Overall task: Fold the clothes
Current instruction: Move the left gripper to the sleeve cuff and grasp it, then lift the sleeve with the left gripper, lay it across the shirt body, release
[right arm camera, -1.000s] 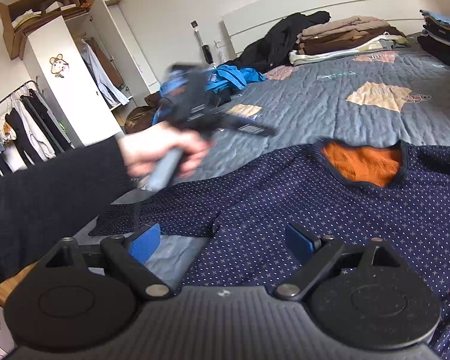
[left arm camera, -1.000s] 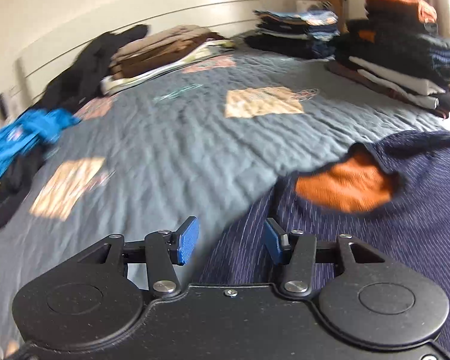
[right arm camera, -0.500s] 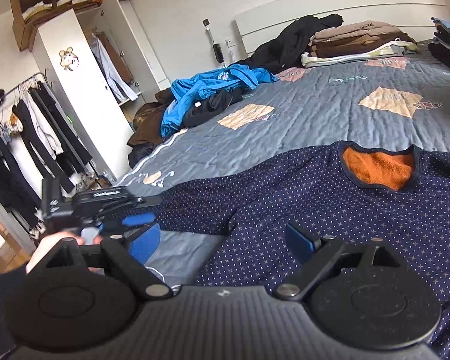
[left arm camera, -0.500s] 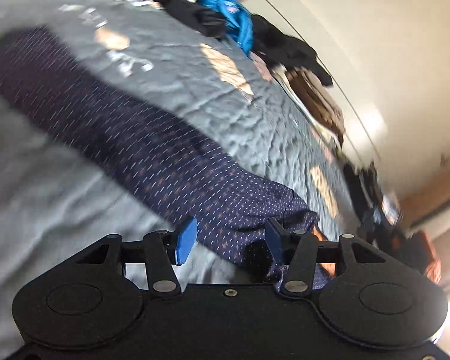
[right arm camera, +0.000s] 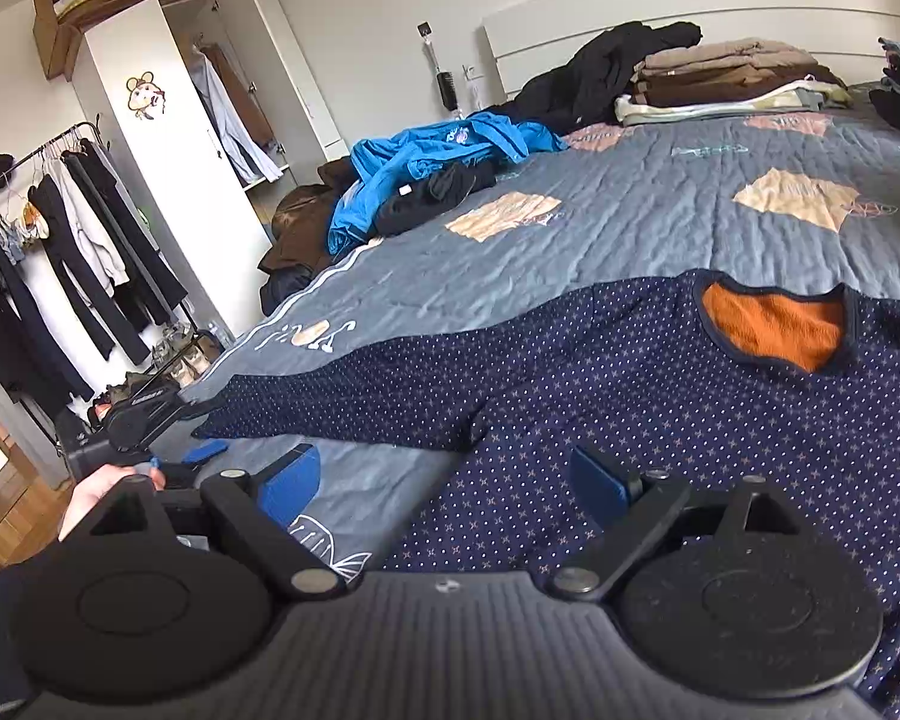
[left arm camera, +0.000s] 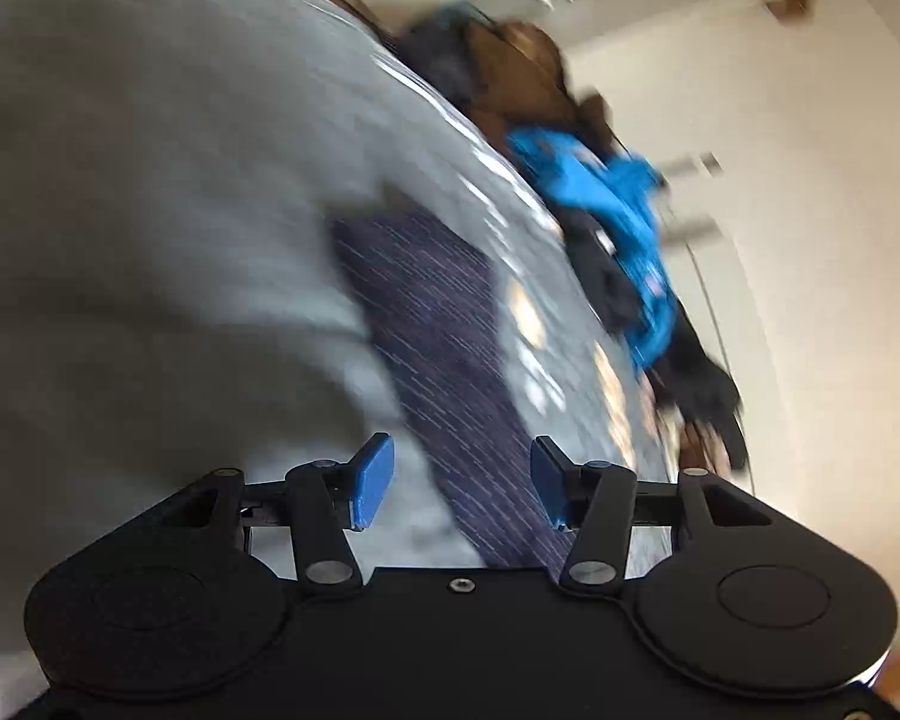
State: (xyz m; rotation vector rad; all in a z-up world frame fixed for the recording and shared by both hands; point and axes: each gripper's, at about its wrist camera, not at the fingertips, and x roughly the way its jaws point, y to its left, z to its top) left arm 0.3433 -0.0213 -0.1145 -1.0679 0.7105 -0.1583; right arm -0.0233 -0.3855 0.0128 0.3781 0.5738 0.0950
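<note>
While the right gripper (right arm camera: pixel 444 489) hangs almost where it was a second ago, low over the body of the navy dotted sweater (right arm camera: pixel 660 396), the left gripper (left arm camera: pixel 461 489) has made all the running. A second back it was up above the orange-lined neckline (right arm camera: pixel 771 330); now it has swept out along the bed and dropped to the far end of the left sleeve (right arm camera: pixel 342 399), rolling over on its side as it went, so its own view is tilted and smeared with motion. From the right-hand camera I can see it beside the cuff at the edge of the grey quilt (right arm camera: pixel 630 228), gripped in the person's left hand (right arm camera: pixel 99 495).

Its blue pads (left arm camera: pixel 373 480) stand about half apart, with the sleeve running between them, but they look clear of the cloth, so I'd call it empty-handed for now. The right gripper's jaws are spread wide, with quilt and sweater hem under them and nothing held.

The sweater lies flat and face up across the near side of the bed, sleeve stretched out straight towards the wardrobe side. No fold shows in it yet. To my eye this is the approach to the first one: take the cuff and carry the sleeve back across the chest. The blur makes it hard to judge how squarely the pads line up with the cuff, and a thin sleeve end could slip out of a shallow bite.
</note>
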